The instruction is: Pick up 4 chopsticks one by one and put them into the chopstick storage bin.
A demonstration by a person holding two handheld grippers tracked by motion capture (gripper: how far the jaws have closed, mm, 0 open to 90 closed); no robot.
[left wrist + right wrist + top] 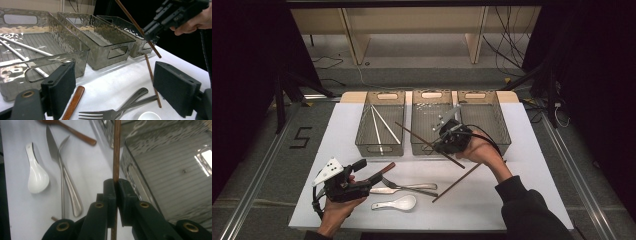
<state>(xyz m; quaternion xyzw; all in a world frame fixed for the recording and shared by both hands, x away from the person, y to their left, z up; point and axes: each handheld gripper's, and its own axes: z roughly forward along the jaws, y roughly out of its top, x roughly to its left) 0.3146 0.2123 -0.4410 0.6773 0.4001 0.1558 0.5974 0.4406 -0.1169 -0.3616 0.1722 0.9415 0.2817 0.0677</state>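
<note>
My right gripper point(439, 146) is shut on a brown chopstick point(417, 135) and holds it slanted in the air over the front of the middle clear bin point(432, 95). In the right gripper view the chopstick point(116, 150) runs straight up from the closed right gripper point(116, 186). In the left gripper view the same chopstick point(135, 23) is pinched by that gripper point(150, 31) above the bins. A second brown chopstick point(457, 182) lies on the white table. My left gripper point(371, 171) rests at the front left, open with nothing between its pads point(62, 85).
The left bin point(379, 95) holds white chopsticks point(384, 125). The right bin point(484, 95) stands beside the middle one. A fork point(412, 187), a knife point(51, 142), a white spoon point(397, 203) and a wooden-handled utensil point(75, 101) lie near the table's front.
</note>
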